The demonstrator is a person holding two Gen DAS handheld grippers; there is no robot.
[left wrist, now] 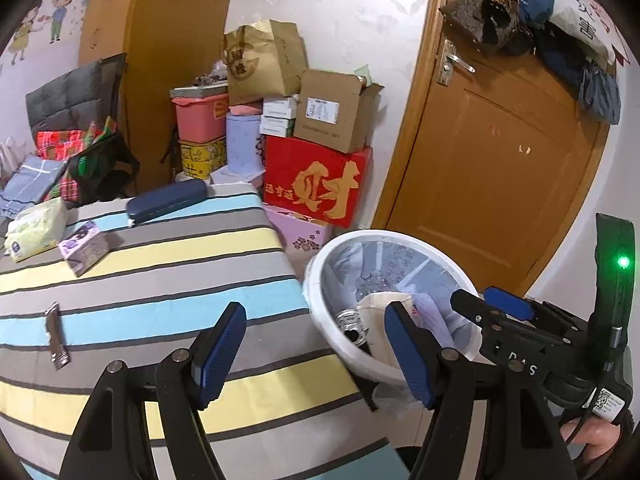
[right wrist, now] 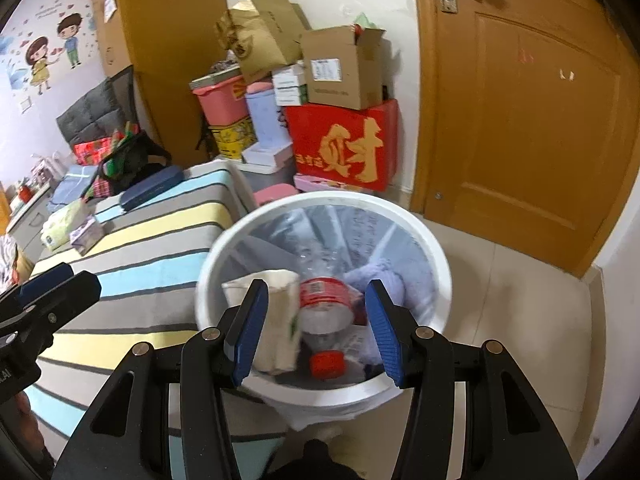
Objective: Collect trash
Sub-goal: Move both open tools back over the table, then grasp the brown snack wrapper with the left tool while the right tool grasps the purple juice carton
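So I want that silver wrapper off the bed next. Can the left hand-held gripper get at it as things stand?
Probably yes. The silver wrapper lies alone on the striped bedspread, with nothing on top or close by, and the left hand-held gripper is open, empty and just to its right.

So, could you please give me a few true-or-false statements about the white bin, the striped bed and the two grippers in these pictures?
1. The round white plastic bin is empty. False: it holds a clear plastic bottle with a red label, a cream paper packet and other bits.
2. A silvery crumpled wrapper lies on the striped bedsheet. True.
3. The left gripper is clamped on the wrapper. False: its jaws are open with nothing between them.
4. The right gripper is open above the bin. True.
5. The brown wooden door stands wide open. False: it is shut.
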